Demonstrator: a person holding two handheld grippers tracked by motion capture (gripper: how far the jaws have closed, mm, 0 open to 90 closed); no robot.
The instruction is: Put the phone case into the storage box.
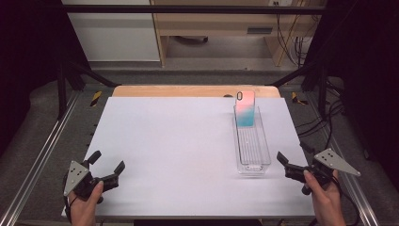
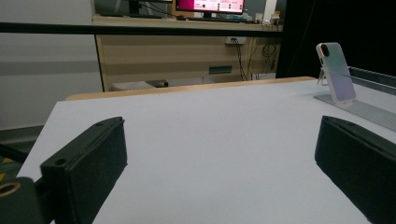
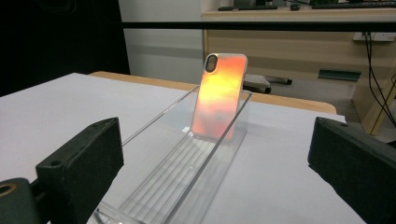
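With both the left gripper (image 1: 107,162) and right gripper (image 1: 292,159) open, grasp the light, rigid, slippery phone case (image 1: 245,108) by its long edges above the clear tray (image 1: 253,149).

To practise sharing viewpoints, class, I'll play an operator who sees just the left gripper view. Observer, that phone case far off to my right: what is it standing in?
Observer: The phone case stands propped at the far end of a long clear tray.
Operator: It looks pale to me. What colour is it from above?
Observer: In the high view it is pink at the top and fades to teal lower down.
Operator: And where are the right tongs?
Observer: The right tongs are open and hold nothing. They sit just right of the tray's near end.
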